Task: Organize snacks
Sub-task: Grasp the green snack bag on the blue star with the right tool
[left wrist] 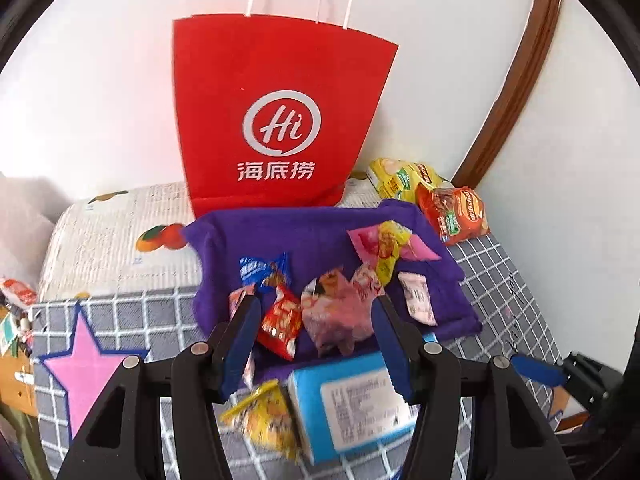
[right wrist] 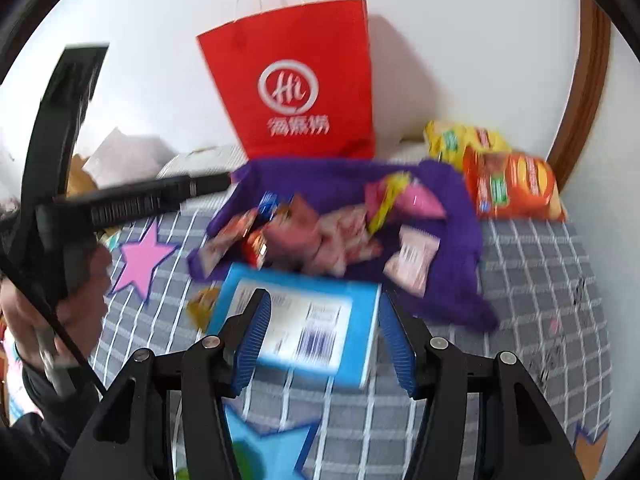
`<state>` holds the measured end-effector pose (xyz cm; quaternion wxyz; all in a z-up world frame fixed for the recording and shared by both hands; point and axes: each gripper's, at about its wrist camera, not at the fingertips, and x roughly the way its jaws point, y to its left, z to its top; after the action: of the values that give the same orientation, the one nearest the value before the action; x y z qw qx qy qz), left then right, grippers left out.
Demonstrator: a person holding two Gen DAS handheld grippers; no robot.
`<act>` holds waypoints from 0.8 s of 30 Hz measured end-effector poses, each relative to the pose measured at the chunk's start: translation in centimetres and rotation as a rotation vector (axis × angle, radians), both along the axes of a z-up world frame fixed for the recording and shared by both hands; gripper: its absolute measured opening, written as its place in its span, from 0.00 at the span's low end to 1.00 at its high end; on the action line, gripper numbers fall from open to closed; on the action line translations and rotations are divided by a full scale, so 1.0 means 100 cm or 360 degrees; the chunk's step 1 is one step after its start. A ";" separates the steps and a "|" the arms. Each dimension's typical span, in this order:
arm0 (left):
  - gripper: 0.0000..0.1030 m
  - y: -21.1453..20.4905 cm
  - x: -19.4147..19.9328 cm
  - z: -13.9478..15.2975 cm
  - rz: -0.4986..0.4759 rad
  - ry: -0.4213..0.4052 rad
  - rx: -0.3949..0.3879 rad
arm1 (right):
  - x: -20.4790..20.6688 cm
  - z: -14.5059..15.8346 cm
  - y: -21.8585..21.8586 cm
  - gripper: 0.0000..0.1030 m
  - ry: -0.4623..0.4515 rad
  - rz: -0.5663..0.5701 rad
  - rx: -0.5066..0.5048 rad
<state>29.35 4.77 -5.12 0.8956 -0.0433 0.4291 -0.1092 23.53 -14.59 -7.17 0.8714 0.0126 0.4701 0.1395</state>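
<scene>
The blue box [right wrist: 304, 320] served as the landmark: it lay flat on the grey checked cover [right wrist: 520, 280], just in front of the purple cloth [right wrist: 452, 184], with its labelled face up and its long axis running from near-left to far-right in the right wrist view. The right gripper [right wrist: 322, 332] hovered directly over that box, jaws parted and gripping nothing, so it looked the nearer of the two. The left gripper [left wrist: 316, 336] hung beyond the box's far edge, over the small snack packets [left wrist: 340, 312] heaped on the cloth; it too stood unclenched and empty. Behind the box and the cloth stood the red paper bag [left wrist: 280, 120] against the wall, upright. To the box's far right lay the orange crisp bag [right wrist: 516, 188]. A grasp across the box's short side would probably suit the right gripper best.
</scene>
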 end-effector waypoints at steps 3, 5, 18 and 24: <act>0.54 0.009 -0.023 0.002 0.0029 -0.0009 0.0029 | -0.030 -0.009 0.003 0.58 0.0017 0.0011 0.0032; 0.54 0.017 -0.039 0.003 0.0053 -0.0001 0.0041 | -0.046 -0.018 0.006 0.58 0.0067 0.0021 0.0071; 0.54 0.044 -0.137 -0.006 0.0119 -0.0006 0.0034 | -0.145 -0.056 0.056 0.79 0.0121 0.0193 0.0243; 0.54 0.048 -0.162 -0.015 0.0113 -0.0001 0.0055 | -0.159 -0.081 0.078 0.79 0.0108 0.0195 0.0154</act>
<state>13.19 9.56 -6.60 0.8996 -0.0430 0.4289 -0.0701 7.67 -6.81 -15.24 0.8433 0.0306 0.4919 0.2145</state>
